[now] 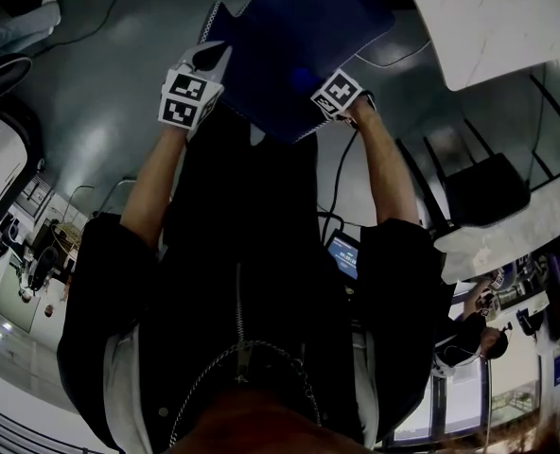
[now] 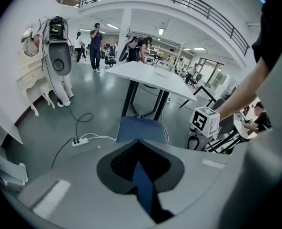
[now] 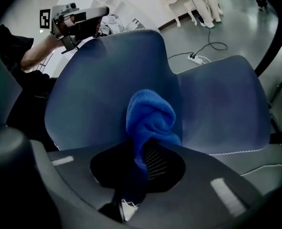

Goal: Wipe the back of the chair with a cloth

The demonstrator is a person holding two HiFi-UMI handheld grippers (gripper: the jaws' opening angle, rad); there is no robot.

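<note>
Head view: the left gripper (image 1: 202, 72) and the right gripper (image 1: 335, 96) both reach out to the near edge of a blue chair (image 1: 294, 31), one at each side of it, with a white table (image 1: 488, 17) just beyond to the right.

Left gripper view: the jaws are clenched on a thin blue edge that looks like the top rim of the chair back (image 2: 143, 182), so this gripper seems to be steadying the chair. The seat (image 2: 141, 129) lies below, and a power strip (image 2: 80, 140) is on the floor to its left.

Right gripper view: the jaws are clamped on a bunched blue cloth (image 3: 150, 116), whose free end sits against or just off the broad back panel; I cannot tell if it touches.

The step in hand looks like the start of the wipe itself. The next move calls for pressing the cloth flat on the panel and sweeping across it while the other gripper holds the chair firm.

Count: one chair, one cloth, two grippers, one table, one power strip
</note>
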